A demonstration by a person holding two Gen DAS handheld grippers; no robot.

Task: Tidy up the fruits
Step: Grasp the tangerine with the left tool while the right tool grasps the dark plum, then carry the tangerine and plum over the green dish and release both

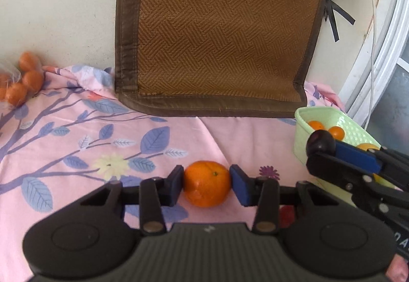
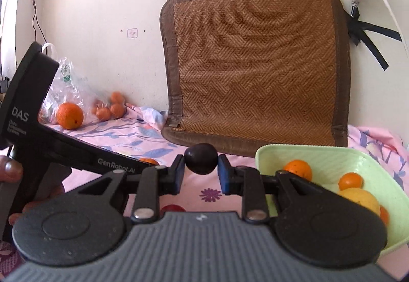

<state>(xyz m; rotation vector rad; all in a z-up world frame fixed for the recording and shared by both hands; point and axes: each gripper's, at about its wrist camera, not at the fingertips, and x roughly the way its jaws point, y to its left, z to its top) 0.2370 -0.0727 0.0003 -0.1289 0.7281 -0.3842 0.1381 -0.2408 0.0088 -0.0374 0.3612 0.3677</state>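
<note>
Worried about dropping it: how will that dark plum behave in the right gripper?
The plum looks smooth and glossy, so probably slippery between the right gripper pads. It is round, so likely to roll if released on the cloth.

2 tongs (image 1: 206, 183) (image 2: 200, 171), 1 green basket (image 2: 332, 154) w/ approx 4 fruits, 1 dark plum (image 2: 200, 159), 1 woven mat (image 2: 255, 65).

I am seeing black linkage grippers (image 2: 200, 171) wearing blue pads (image 2: 225, 176), silver pivot screws, ribbed grey housings and white "DAS" lettering at the frame's left.
</note>
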